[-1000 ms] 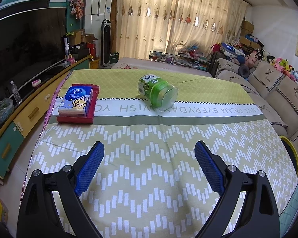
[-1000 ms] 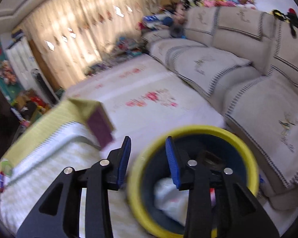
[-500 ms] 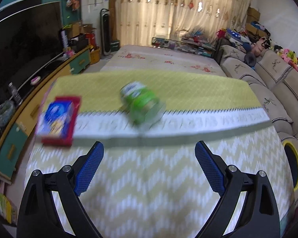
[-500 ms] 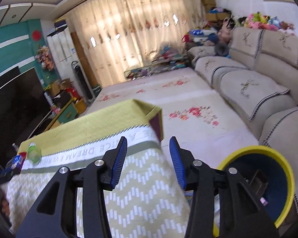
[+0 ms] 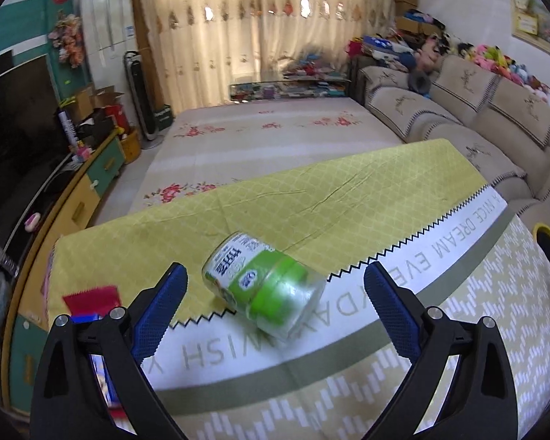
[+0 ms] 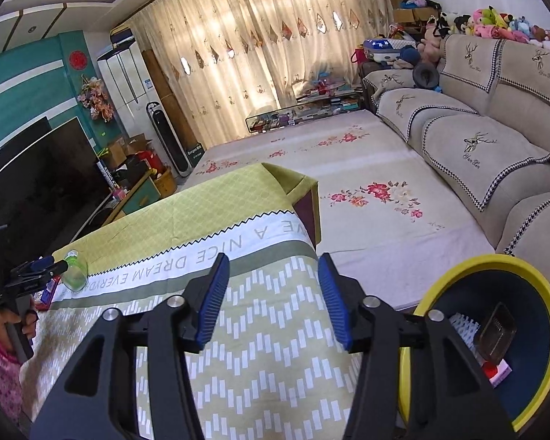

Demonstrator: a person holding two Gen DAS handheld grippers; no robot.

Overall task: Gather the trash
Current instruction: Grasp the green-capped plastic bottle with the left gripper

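I have the left gripper (image 5: 273, 299) spread wide with nothing in it, framing the green-labelled plastic jar (image 5: 264, 286) that lies on its side in the centre of the left wrist view, on the tabletop (image 5: 348, 198) with its yellow-green cloth; the pads are not yet touching it. The right gripper (image 6: 273, 299) is empty too, its jaws opening over the chevron part of the cloth, and the yellow-rimmed bin (image 6: 495, 267) sits at the lower right of that view with some items already inside. At the lower left of the left view, a red and blue tissue pack (image 5: 91, 302) lies partly hidden behind my finger. My worry is the jar: being round and on its side, it could roll away if one pad nudges it first, possibly towards the cloth's edge. The clear plastic looks slick, so a grip across the curved wall might squirt it out. I could also clip the tissue pack, since it lies just beside my left finger.
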